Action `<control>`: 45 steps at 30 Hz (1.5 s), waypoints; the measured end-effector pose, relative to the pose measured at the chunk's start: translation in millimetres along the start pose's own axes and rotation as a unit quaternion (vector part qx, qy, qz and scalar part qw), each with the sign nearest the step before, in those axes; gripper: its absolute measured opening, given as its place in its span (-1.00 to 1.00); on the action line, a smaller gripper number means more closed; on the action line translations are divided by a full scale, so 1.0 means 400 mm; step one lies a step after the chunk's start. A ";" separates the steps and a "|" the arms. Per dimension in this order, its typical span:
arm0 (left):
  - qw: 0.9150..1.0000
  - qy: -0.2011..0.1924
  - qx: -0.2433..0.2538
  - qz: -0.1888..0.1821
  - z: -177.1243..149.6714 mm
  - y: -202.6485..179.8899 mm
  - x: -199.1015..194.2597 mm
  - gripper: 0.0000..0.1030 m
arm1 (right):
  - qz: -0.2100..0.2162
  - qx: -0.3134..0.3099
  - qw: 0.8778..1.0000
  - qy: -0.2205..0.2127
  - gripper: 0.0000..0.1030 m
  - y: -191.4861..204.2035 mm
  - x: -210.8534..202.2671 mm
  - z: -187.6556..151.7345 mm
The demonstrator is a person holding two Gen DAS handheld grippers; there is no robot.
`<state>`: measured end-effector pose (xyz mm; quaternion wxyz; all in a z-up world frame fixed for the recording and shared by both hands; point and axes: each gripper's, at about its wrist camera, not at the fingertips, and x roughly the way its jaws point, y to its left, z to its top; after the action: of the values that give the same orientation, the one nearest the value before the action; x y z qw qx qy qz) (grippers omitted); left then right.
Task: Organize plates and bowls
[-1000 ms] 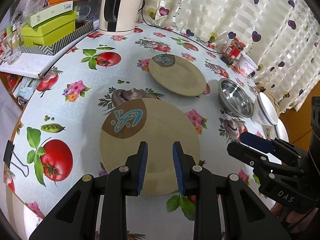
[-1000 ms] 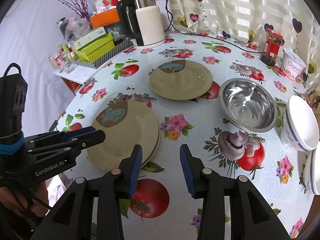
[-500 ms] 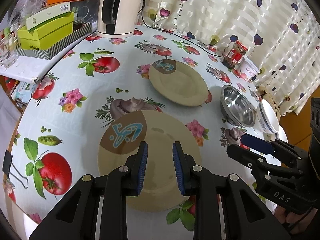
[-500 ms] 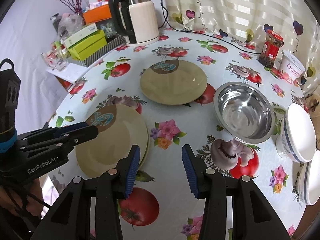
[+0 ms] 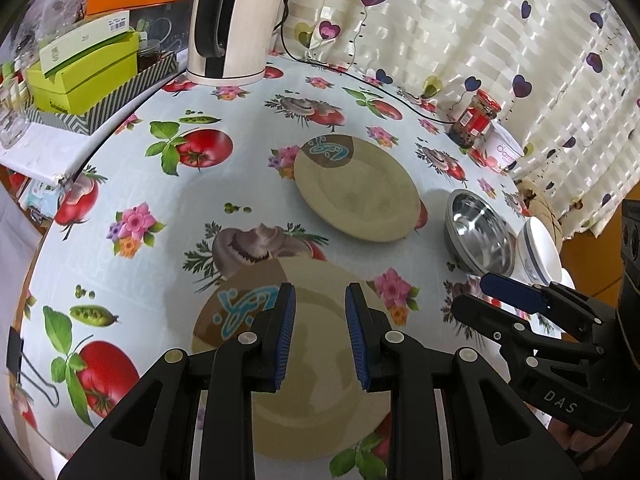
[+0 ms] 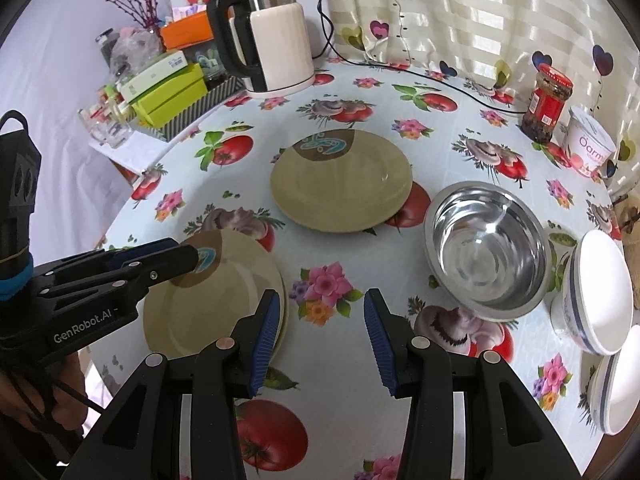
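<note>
Round table [image 6: 352, 360] under a vegetable-print cloth, curtain behind; we list our holdings by size.

1. Near plates [image 6: 224, 296]: two stacked at the front edge, by the rims showing on the right side.
2. Far plate [image 6: 340, 184]: alone at centre, well apart from the stack.
3. Steel bowl [image 6: 488, 248], then white bowls [image 6: 596, 292] just beside it at the right edge.
4. Left gripper [image 5: 320, 334]: narrowly parted, empty, above the stack.
5. Right gripper [image 6: 318, 334]: wider, empty, over bare cloth.

Handling, as we judge it: fetch the far plate next; come in low at its near rim, pinch the lip only, lift before carrying (it could slide on the cloth).

Change since a second ago: both grippers have risen and drawn back; nothing on the table has moved.
</note>
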<state>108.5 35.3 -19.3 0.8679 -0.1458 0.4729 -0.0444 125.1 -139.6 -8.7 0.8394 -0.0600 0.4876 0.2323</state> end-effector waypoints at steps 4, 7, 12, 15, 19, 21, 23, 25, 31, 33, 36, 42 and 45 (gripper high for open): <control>1.000 -0.003 0.001 0.000 0.022 -0.004 0.007 -0.49 | -0.001 -0.001 1.000 -0.001 -0.15 -0.007 0.005 0.016; 1.000 -0.006 0.003 0.004 0.037 -0.007 0.014 -0.49 | -0.001 0.001 1.000 0.000 -0.15 -0.016 0.013 0.034; 1.000 -0.013 0.000 0.002 0.061 -0.007 0.027 -0.49 | -0.002 0.001 1.000 0.000 -0.15 -0.025 0.025 0.054; 1.000 -0.012 -0.003 -0.001 0.077 -0.005 0.040 -0.47 | 0.000 0.001 1.000 0.000 -0.15 -0.031 0.030 0.067; 1.000 -0.006 -0.008 -0.005 0.101 0.000 0.060 -0.47 | -0.004 -0.002 1.000 -0.005 -0.15 -0.039 0.035 0.092; 1.000 -0.008 -0.008 -0.006 0.113 0.001 0.067 -0.47 | -0.003 -0.002 1.000 -0.005 -0.15 -0.045 0.039 0.107; 1.000 -0.008 -0.011 -0.007 0.124 0.005 0.074 -0.47 | -0.004 -0.003 1.000 -0.007 -0.15 -0.050 0.043 0.121; 1.000 -0.007 -0.016 -0.009 0.135 0.010 0.084 -0.47 | -0.006 -0.004 1.000 -0.009 -0.15 -0.056 0.049 0.138; 1.000 -0.005 -0.020 -0.005 0.154 0.020 0.103 -0.47 | -0.004 0.002 1.000 -0.007 -0.15 -0.082 0.071 0.176; 1.000 -0.005 -0.019 -0.003 0.160 0.020 0.109 -0.47 | -0.003 0.001 1.000 -0.007 -0.15 -0.088 0.075 0.187; 1.000 -0.004 -0.018 -0.001 0.167 0.021 0.119 -0.47 | -0.003 0.000 1.000 -0.005 -0.15 -0.094 0.084 0.201; 1.000 0.000 -0.020 0.002 0.181 0.028 0.141 -0.47 | -0.010 -0.001 1.000 0.006 -0.15 -0.114 0.112 0.226; 1.000 0.003 -0.024 0.003 0.188 0.034 0.156 -0.47 | -0.007 0.002 1.000 0.013 -0.15 -0.125 0.129 0.236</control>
<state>204.6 50.8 -35.6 0.8627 -0.1648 0.4771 -0.0307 243.7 -136.0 -9.9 0.8350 -0.0652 0.4981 0.2245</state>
